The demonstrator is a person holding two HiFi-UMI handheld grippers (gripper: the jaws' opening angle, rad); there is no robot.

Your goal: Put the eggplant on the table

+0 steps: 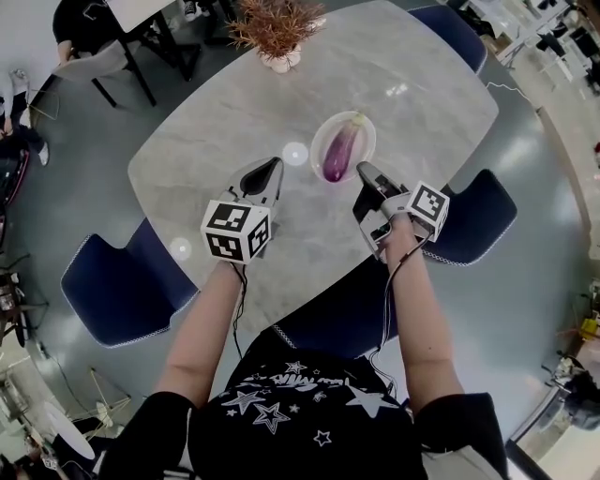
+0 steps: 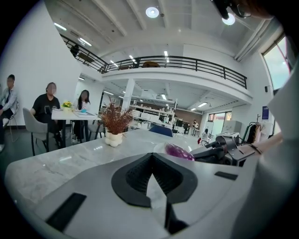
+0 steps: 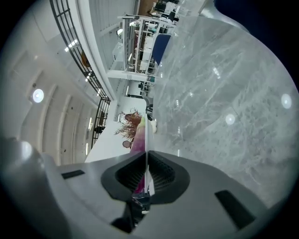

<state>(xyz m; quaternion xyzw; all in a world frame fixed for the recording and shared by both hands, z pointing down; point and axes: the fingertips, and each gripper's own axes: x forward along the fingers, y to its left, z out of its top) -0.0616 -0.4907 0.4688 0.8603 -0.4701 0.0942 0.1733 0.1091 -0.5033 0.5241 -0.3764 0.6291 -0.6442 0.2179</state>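
A purple eggplant (image 1: 337,150) lies on a small white plate (image 1: 367,128) near the middle of the grey marble table (image 1: 216,122). My left gripper (image 1: 271,169) hovers just left of the plate, jaws shut and empty. My right gripper (image 1: 364,172) sits just below the plate's right side, also shut with nothing held. The left gripper view looks past its closed gripper (image 2: 154,163) to the eggplant (image 2: 178,151) and the right gripper (image 2: 224,150). In the right gripper view, rolled sideways, the eggplant (image 3: 138,135) shows straight ahead beyond the closed gripper (image 3: 147,158).
A white pot of dried reddish plant (image 1: 279,28) stands at the table's far edge. Blue chairs stand at the left (image 1: 122,281), the right (image 1: 478,220) and the far right (image 1: 455,28). People sit at another table (image 2: 46,105) in the background.
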